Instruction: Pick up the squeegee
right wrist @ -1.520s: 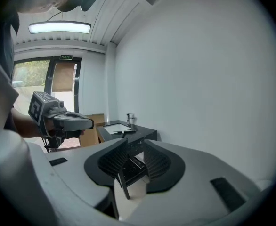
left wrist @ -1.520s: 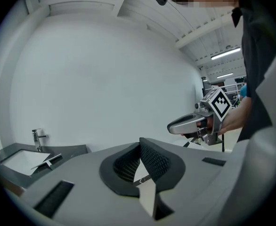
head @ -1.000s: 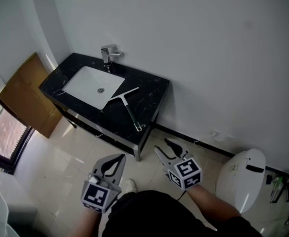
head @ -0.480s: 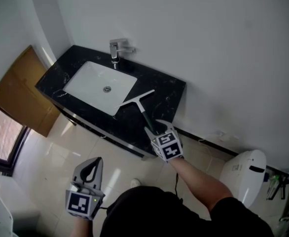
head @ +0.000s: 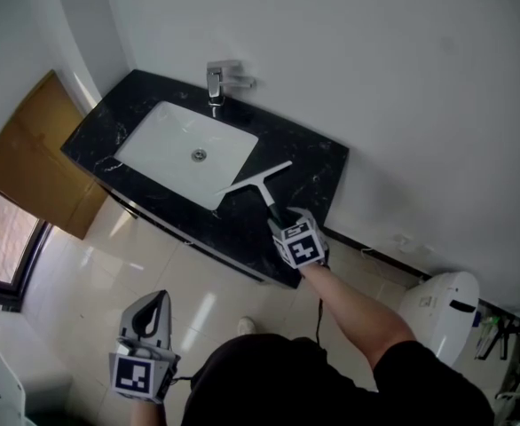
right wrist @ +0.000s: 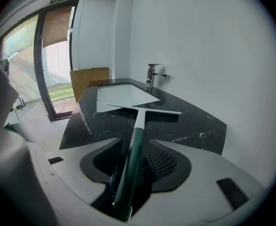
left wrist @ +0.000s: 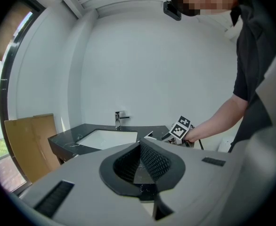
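The squeegee (head: pixel 258 178) lies flat on the black counter (head: pixel 318 162), its white blade towards the sink and its dark handle pointing at me. My right gripper (head: pixel 283 219) has reached over the counter's front corner. In the right gripper view the handle (right wrist: pixel 130 161) runs between the two jaws of the right gripper (right wrist: pixel 132 142), which stand open with a narrow gap on each side. My left gripper (head: pixel 156 298) hangs low over the floor at the lower left, well away from the counter. Its tips (left wrist: pixel 139 144) meet, with nothing held.
A white basin (head: pixel 189 153) is set into the counter's left half, with a chrome tap (head: pixel 217 80) behind it by the wall. A brown board (head: pixel 25 162) leans left of the vanity. A white toilet (head: pixel 442 309) stands at the right on the tiled floor.
My right gripper has travelled from over the floor up to the counter and now has the squeegee handle between its jaws. My left gripper has dropped lower and to the left.
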The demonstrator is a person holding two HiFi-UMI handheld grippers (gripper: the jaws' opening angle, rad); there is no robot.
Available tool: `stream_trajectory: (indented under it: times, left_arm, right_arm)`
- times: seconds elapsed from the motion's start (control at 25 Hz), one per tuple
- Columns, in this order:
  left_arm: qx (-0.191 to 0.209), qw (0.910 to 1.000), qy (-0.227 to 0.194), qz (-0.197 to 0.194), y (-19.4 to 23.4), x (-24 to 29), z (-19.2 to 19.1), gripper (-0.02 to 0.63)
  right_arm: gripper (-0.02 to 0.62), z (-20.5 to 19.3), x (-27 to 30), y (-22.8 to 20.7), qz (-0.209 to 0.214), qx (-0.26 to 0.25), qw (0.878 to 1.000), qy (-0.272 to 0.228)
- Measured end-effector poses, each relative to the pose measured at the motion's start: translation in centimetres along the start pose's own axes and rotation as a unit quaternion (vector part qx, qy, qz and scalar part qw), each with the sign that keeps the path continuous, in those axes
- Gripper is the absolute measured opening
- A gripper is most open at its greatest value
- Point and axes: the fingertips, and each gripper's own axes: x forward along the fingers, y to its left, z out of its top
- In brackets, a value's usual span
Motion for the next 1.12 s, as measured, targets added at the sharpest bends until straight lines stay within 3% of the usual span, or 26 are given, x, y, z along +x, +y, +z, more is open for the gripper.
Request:
stream_trajectory:
  times: [0.48, 0.64, 1.12]
  left_arm:
    - [-0.006, 0.9999, 0.012, 0.001, 1.1, 0.7, -0.5, 0.002]
    - [-0.007, 0.9999, 0.01, 0.0, 1.1, 0.9, -0.5, 0.002]
    - [0.0, 0.9998, 0.005, -0.018, 0.2, 1.4, -0.1, 0.002]
  right_arm:
    - [0.182, -1.0, 1.9, 0.2, 0.012, 0.017, 0.999, 0.03]
    - [0.104, -1.2, 2.0, 0.4, 0.01, 0.019, 0.999, 0.032]
    - [0.098, -0.5, -0.5, -0.5, -0.004, 0.031, 0.999, 0.007]
